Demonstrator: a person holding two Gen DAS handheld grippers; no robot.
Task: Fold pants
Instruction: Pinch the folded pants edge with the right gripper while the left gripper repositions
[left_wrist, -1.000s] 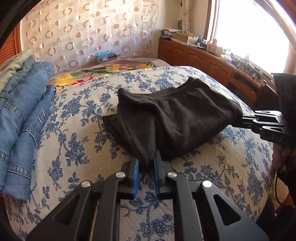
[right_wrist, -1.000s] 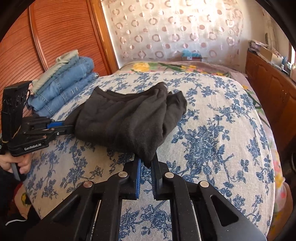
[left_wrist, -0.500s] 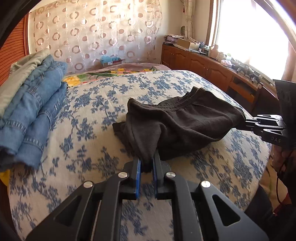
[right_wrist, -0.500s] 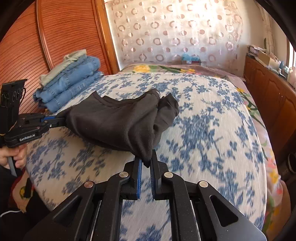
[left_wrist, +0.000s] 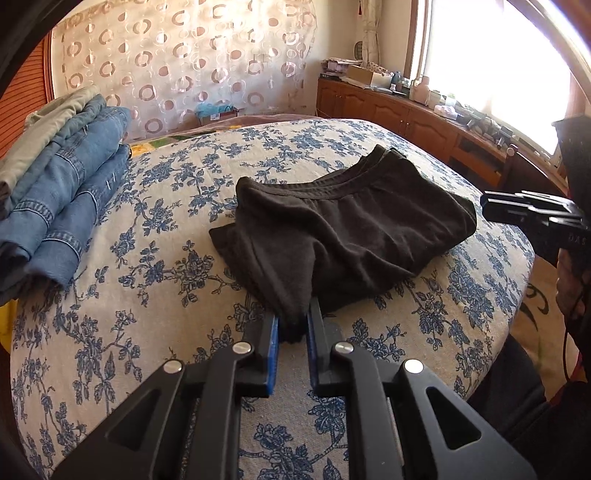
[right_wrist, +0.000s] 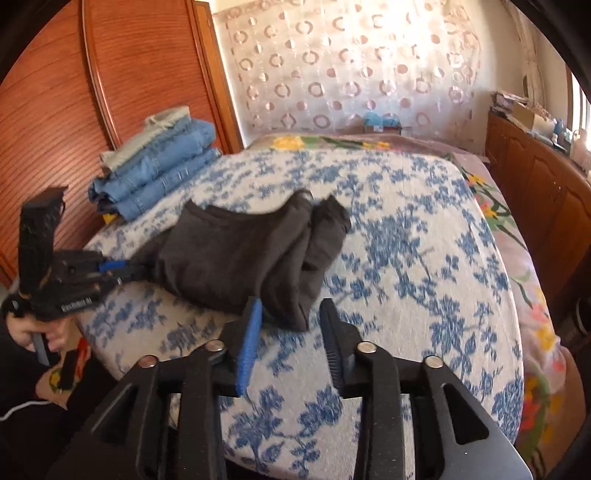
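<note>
pants (left_wrist: 343, 236): folded bundle on bed (left_wrist: 147, 280) | left gripper (left_wrist: 291, 332): clamps corner | right gripper (right_wrist: 291, 325): jaws spread, cloth released | remaining: release, tidy

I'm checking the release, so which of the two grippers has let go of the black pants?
The right gripper: its fingers stand apart around the black pants. The left gripper is shut on the cloth.

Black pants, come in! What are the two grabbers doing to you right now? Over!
Left gripper shut on black pants. Right gripper open, off the cloth. Pants bunched on bed. Jeans stack well aside.
</note>
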